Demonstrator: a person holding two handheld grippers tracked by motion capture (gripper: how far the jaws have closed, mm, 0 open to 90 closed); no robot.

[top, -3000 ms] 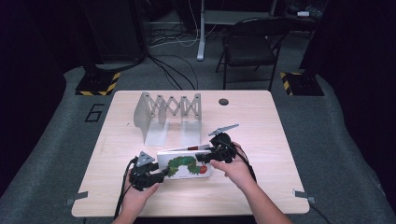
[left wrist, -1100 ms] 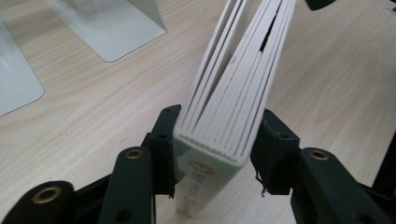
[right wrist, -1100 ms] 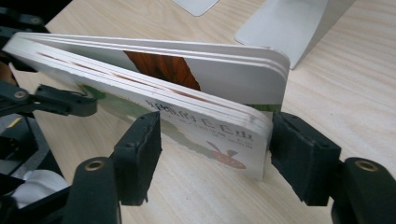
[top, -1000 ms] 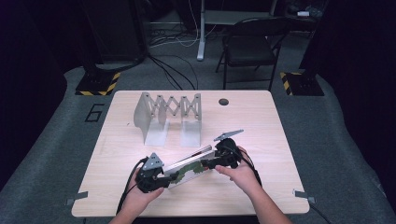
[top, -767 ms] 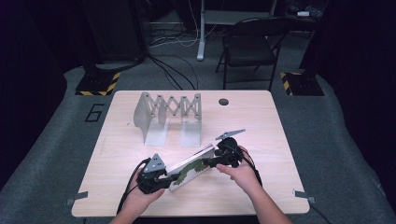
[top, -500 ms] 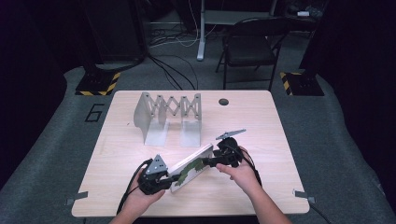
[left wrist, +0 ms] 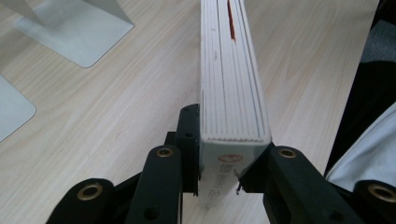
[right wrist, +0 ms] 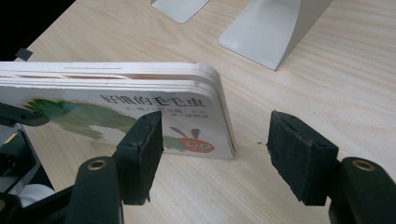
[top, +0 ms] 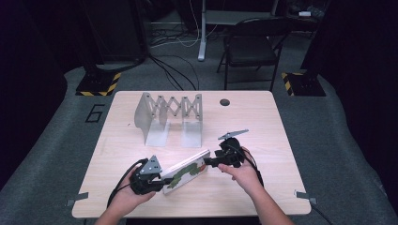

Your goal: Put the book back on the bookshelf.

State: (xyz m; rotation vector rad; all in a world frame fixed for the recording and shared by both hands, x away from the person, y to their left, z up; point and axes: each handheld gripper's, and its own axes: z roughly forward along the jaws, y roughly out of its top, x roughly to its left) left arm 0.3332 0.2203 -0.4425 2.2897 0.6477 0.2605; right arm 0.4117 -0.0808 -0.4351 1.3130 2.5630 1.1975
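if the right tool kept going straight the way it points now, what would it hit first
Most likely the board book. In the right gripper view the right tool has open jaws, the book's near corner between them with neither pad pressing. The left tool is clamped on the book's far end. The folding metal rack stands off to the side.

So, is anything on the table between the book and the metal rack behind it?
Nothing visible: bare table lies between the book, clamped by the left hand-held gripper, and the rack.
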